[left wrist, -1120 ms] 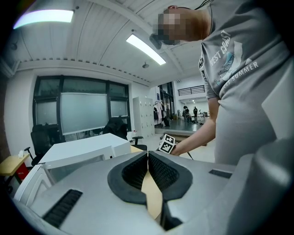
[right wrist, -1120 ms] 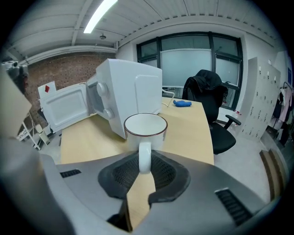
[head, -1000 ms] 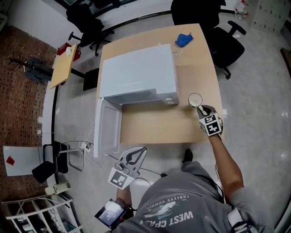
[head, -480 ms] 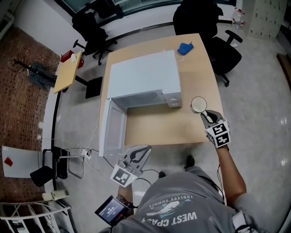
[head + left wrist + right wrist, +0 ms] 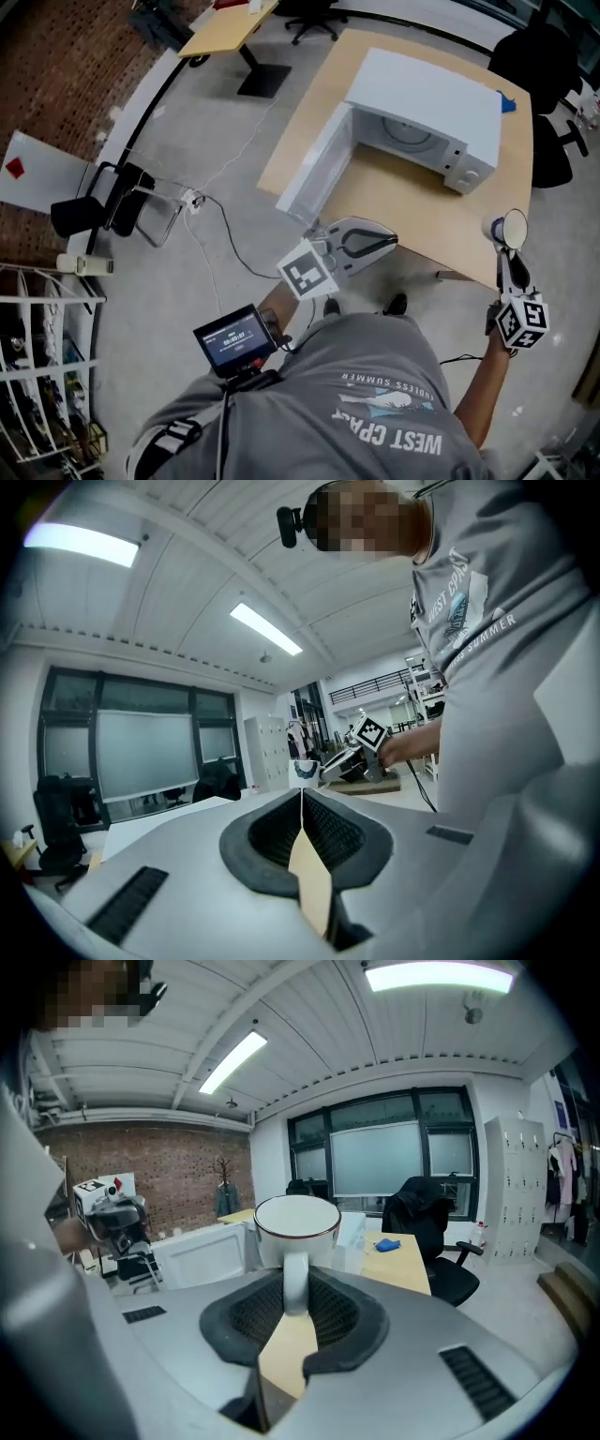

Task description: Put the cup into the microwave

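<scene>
The white cup (image 5: 507,230) with a dark rim hangs in the air off the near right corner of the wooden table (image 5: 403,208). My right gripper (image 5: 507,253) is shut on the cup's handle (image 5: 294,1282), and the cup (image 5: 296,1226) stays upright. The white microwave (image 5: 427,108) stands on the table with its door (image 5: 314,178) swung wide open and its cavity empty. My left gripper (image 5: 390,242) hovers at the table's front edge before the open door, jaws shut on nothing (image 5: 301,795). From the left gripper view the cup (image 5: 302,770) shows far off.
A blue cloth (image 5: 507,103) lies behind the microwave. Black office chairs (image 5: 544,66) stand beyond the table, a small side table (image 5: 230,26) at the far left. A cable (image 5: 220,220) runs over the floor; a wire rack (image 5: 42,375) and a handheld screen (image 5: 234,339) are nearby.
My right gripper has lifted the cup off the table beside the microwave and drawn it back past the table's edge. The left gripper has risen toward the table front. The head view has swung round.
</scene>
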A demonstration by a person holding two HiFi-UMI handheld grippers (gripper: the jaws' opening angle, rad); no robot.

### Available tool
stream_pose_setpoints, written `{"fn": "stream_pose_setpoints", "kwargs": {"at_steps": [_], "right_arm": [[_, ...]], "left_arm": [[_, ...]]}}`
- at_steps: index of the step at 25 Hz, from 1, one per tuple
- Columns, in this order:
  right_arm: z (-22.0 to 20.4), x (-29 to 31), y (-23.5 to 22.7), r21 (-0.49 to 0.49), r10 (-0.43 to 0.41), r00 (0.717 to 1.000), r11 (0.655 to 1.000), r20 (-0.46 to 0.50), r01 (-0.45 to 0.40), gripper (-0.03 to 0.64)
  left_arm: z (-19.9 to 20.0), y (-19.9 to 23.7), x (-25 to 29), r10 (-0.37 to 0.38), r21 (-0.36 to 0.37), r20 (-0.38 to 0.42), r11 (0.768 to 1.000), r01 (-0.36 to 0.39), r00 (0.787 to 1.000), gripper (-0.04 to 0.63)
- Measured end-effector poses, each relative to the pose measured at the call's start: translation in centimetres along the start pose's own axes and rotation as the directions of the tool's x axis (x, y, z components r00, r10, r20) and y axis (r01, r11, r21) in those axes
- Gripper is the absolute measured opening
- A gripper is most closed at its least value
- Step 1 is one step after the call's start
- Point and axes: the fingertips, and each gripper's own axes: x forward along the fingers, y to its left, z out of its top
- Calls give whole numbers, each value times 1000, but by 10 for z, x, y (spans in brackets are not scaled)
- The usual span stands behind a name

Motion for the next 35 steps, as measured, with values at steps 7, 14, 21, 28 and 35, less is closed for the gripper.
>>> {"fn": "stream_pose_setpoints", "kwargs": {"at_steps": [7,14,21,28,35], "right_arm": [[26,-12,99,14,71,997,997,18,-71,71],[41,-20,168,-2,102,994,995,39,-102,71],[50,-30,216,-27,122,991,992,53,-120,71],[55,-33,236,-58,135,989,990,56,-132,71],[61,-44,244,-78,132,990,989,57,-127,71]], "left_arm": [[5,11,-70,-15,97,29,995,13,999,23],[6,16,-113,-36,116,56,993,29,998,23],[12,15,-140,-60,138,72,989,49,996,23],[6,14,-147,-72,154,54,986,63,996,23],[11,5,-148,-83,154,86,986,69,993,23]]}}
